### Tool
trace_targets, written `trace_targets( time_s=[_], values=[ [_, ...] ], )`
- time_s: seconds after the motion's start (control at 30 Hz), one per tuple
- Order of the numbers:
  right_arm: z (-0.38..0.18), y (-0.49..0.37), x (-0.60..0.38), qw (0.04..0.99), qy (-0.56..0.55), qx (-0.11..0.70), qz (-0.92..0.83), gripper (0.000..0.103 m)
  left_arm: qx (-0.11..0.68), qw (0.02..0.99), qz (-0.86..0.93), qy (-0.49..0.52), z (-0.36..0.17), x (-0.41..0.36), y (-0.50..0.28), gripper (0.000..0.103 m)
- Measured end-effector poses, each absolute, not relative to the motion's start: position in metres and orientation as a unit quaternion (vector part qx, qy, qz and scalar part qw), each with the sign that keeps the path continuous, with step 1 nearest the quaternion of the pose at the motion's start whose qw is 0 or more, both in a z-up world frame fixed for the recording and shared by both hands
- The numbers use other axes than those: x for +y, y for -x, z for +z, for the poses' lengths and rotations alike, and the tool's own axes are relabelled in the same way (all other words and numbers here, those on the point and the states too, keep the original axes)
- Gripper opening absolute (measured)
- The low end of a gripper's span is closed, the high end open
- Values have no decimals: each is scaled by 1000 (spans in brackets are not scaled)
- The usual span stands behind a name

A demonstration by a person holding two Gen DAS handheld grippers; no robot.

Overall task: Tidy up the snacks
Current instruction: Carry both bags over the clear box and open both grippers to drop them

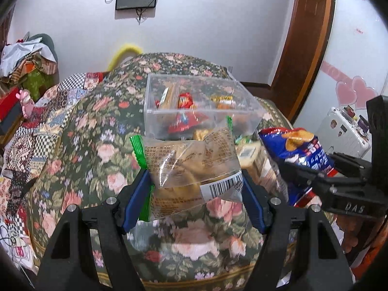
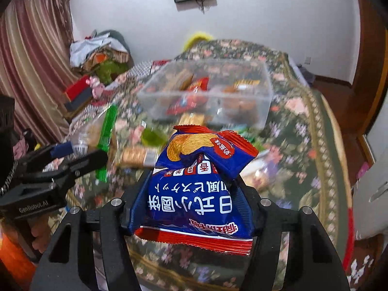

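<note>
My left gripper is shut on a clear pastry bag with green edges, held up off the floral bedspread. Its blue pads press the bag's sides. My right gripper is shut on a blue and red chip bag, which is also lifted. Beyond both stands a clear plastic box with several snack packets inside. The right gripper and chip bag show at the right of the left wrist view. In the right wrist view the left gripper and its pastry bag are at the left.
Loose snacks lie between the grippers and the clear box, among them a cracker packet and a green packet. A clothes pile sits far left, a white suitcase at the right, and a curtain hangs at the left.
</note>
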State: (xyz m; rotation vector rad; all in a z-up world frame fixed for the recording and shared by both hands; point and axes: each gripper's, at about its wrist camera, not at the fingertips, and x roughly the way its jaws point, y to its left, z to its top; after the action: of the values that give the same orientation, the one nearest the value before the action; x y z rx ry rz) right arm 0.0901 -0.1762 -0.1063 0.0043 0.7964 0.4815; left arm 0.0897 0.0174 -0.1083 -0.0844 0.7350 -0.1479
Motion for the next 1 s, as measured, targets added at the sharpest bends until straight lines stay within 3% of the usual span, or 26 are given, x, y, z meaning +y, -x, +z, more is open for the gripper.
trace_targets(
  time_s=[0.47,1.0],
  values=[
    [-64,-150,-183,923,-11,320,215,59,323,943,-73,43,-73,14,-158,72],
    [-70,-230,-171,924,-2,325,201,59,342,936,-72,46,-85,8,-256,72]
  ],
)
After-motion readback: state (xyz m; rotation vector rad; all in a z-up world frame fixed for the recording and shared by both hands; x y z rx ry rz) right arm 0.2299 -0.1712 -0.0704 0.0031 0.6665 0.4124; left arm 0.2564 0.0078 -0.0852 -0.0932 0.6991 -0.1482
